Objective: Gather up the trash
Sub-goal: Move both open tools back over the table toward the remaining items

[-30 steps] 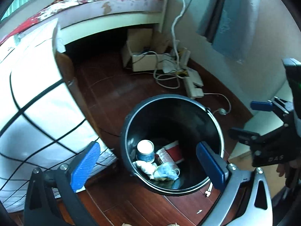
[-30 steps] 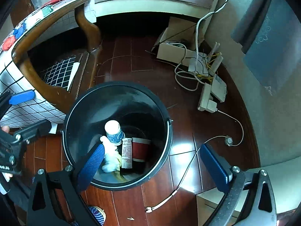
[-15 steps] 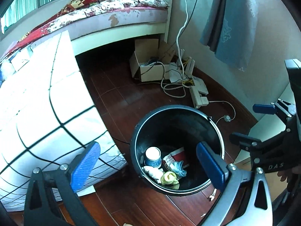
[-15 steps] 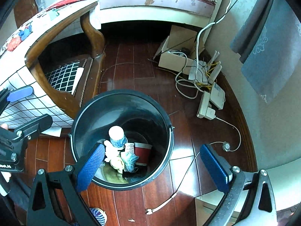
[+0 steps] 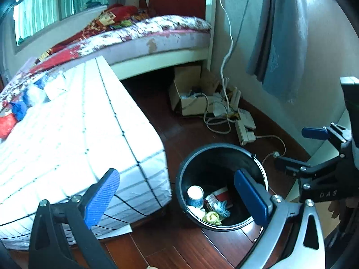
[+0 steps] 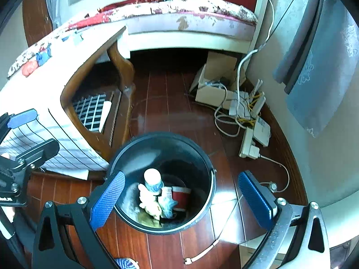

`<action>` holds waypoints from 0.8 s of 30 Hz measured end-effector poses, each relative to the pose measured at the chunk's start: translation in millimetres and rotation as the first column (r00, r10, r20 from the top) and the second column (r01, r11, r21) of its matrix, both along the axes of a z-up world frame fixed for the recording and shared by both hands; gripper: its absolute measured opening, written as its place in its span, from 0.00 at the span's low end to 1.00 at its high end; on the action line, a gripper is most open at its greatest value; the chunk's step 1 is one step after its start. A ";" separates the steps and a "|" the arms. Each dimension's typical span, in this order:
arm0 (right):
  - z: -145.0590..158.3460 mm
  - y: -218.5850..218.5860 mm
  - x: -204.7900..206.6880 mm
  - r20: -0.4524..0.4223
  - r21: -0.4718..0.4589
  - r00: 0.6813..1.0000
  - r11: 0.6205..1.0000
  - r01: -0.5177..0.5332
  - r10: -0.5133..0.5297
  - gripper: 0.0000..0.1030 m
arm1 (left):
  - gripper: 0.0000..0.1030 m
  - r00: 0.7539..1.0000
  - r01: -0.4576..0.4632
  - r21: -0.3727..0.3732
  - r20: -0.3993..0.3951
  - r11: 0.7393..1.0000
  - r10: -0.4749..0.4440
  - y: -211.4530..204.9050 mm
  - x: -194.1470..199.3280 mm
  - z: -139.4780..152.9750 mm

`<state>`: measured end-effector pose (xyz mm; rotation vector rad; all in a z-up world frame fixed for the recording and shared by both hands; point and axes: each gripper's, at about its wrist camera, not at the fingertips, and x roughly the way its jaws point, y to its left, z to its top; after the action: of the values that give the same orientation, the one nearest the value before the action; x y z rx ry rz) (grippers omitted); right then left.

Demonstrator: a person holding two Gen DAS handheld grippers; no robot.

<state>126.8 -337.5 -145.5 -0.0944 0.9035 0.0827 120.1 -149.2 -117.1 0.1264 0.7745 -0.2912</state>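
A black round bin (image 5: 221, 150) stands on the dark wood floor; it also shows in the right wrist view (image 6: 161, 139). Inside lie a white-and-blue cup (image 5: 195, 195), a red-and-white carton (image 5: 222, 196), crumpled blue and yellowish wrappers (image 5: 215, 213); the right wrist view shows the cup (image 6: 153, 179) and wrappers (image 6: 157, 204). My left gripper (image 5: 177, 198) is open and empty, above and left of the bin. My right gripper (image 6: 179, 199) is open and empty above the bin. Each gripper shows at the edge of the other's view.
A low table with a white checked cloth (image 5: 74, 139) stands left of the bin; its wooden leg (image 6: 121, 67) shows. A bed (image 5: 157, 40) is behind. A cardboard box (image 5: 188, 89), cables and power strips (image 6: 249, 116) lie along the wall by a blue curtain (image 5: 280, 44).
Both grippers have risen and pulled back from the bin, which looks smaller and lower now. More of the table top and bed shows. A blue wrapper appeared in the bin after the earliest frames.
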 end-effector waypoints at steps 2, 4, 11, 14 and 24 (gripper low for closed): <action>6.2 4.2 0.7 0.020 0.015 1.000 1.000 -0.006 0.005 0.99 | 0.99 1.000 -0.015 -0.001 0.017 1.000 0.015 7.3 -1.8 7.1; 12.1 10.9 1.7 0.041 0.022 0.999 1.000 -0.014 0.013 0.99 | 0.99 0.999 -0.039 -0.003 0.038 0.999 0.039 17.9 -2.1 15.9; 32.0 48.6 10.7 0.097 0.042 0.994 0.997 -0.060 0.056 0.99 | 0.99 0.991 -0.113 -0.001 0.068 0.994 0.113 52.7 1.8 29.8; 39.9 69.9 15.6 0.118 0.047 0.990 0.995 -0.086 0.080 0.99 | 0.99 0.986 -0.144 -0.003 0.080 0.990 0.144 70.5 1.7 33.6; 56.8 157.5 36.5 0.158 0.053 0.968 0.978 -0.204 0.193 0.99 | 0.99 0.955 -0.285 -0.031 0.080 0.958 0.287 150.3 4.0 32.2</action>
<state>163.3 -180.0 -88.7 -0.1254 0.7356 0.2897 124.1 1.1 -84.9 0.0067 0.6964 -0.0177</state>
